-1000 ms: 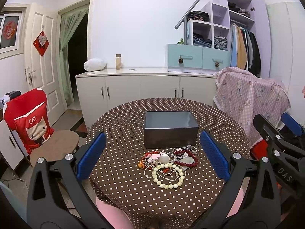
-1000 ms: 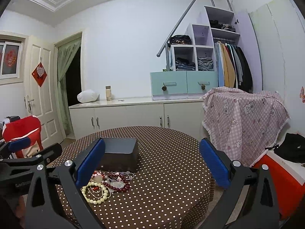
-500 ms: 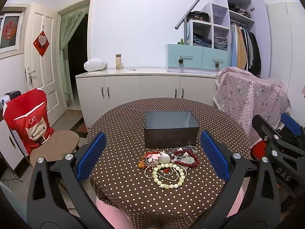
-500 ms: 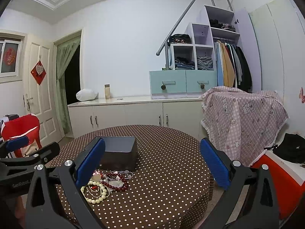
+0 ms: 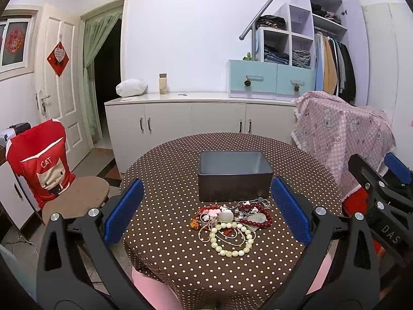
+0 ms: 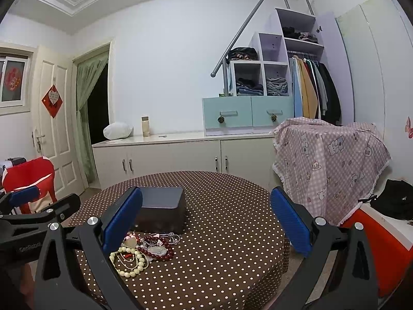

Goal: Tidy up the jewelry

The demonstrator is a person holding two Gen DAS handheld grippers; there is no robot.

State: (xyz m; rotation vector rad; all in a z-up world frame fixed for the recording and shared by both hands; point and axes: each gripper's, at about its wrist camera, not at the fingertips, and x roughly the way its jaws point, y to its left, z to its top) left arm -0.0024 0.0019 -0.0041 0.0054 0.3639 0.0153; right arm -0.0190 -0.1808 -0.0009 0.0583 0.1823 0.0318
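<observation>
Jewelry everywhere and nothing sorted yet: a tangled heap of bead strands (image 5: 231, 222) lies on the round table with its brown polka-dot cloth (image 5: 165, 248), just in front of the dark grey open rectangular box (image 5: 233, 174), which looks empty from here. In that heap, a pale cream bead bracelet (image 5: 229, 240) sits nearest the camera, a dark red bead strand (image 5: 258, 215) lies to its right, and pinkish charms and a thin silvery chain are knotted in between. The left gripper (image 5: 206, 211) hangs over the near edge with its blue-padded jaws spread wide, holding nothing. The right gripper (image 6: 206, 222) hovers off to the side, also spread and empty. We're at the approach, I'd say. Next comes a descent onto one strand, probably the cream bracelet since it lies clearest, then a careful lift so the tangle doesn't trail along.
</observation>
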